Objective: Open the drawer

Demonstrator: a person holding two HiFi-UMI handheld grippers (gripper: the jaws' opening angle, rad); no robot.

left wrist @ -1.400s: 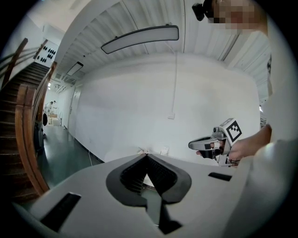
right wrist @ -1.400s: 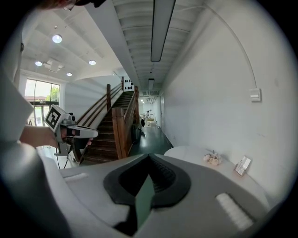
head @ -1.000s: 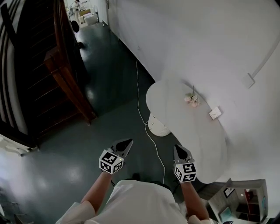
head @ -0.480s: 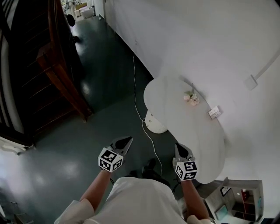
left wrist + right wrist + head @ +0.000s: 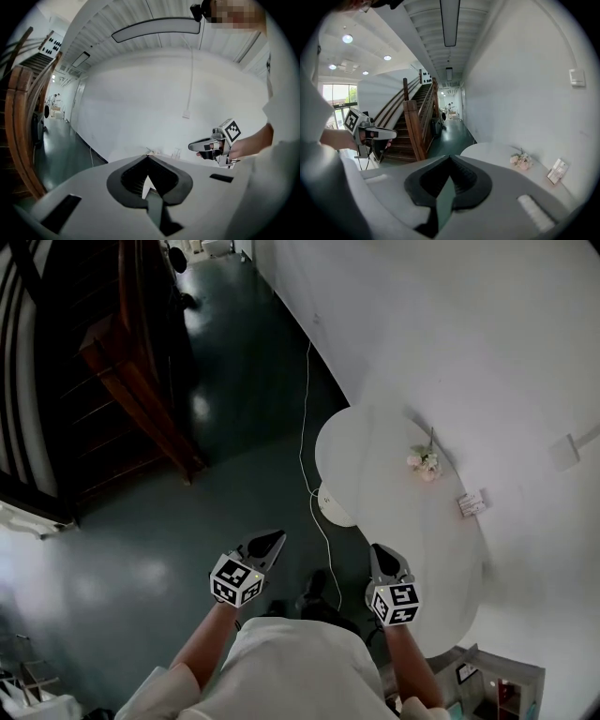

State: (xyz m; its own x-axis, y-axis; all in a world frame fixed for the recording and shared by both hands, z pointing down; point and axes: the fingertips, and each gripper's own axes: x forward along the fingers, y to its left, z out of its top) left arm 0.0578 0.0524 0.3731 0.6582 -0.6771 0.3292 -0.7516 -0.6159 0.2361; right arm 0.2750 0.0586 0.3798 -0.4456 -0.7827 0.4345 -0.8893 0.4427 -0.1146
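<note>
No drawer shows plainly in any view. In the head view my left gripper (image 5: 277,538) and right gripper (image 5: 378,549) are held out side by side over the dark floor, both shut with nothing in them. The right one hangs just beside the near edge of a white oval table (image 5: 412,531). In the left gripper view the jaws of the left gripper (image 5: 148,157) meet at the tip, and the right gripper (image 5: 193,146) shows off to the side. The right gripper (image 5: 450,157) is likewise closed at the tip, facing the table (image 5: 492,152).
On the table lie a small bunch of pale flowers (image 5: 424,462) and a small card (image 5: 472,503). A white cable (image 5: 305,427) runs along the floor by the wall. A dark wooden staircase (image 5: 122,381) stands at left. A small shelf unit (image 5: 487,681) shows at bottom right.
The view has swung along the corridor and the table now sits slightly lower in the head view. Both grippers have moved on with the person, staying shut and empty.
</note>
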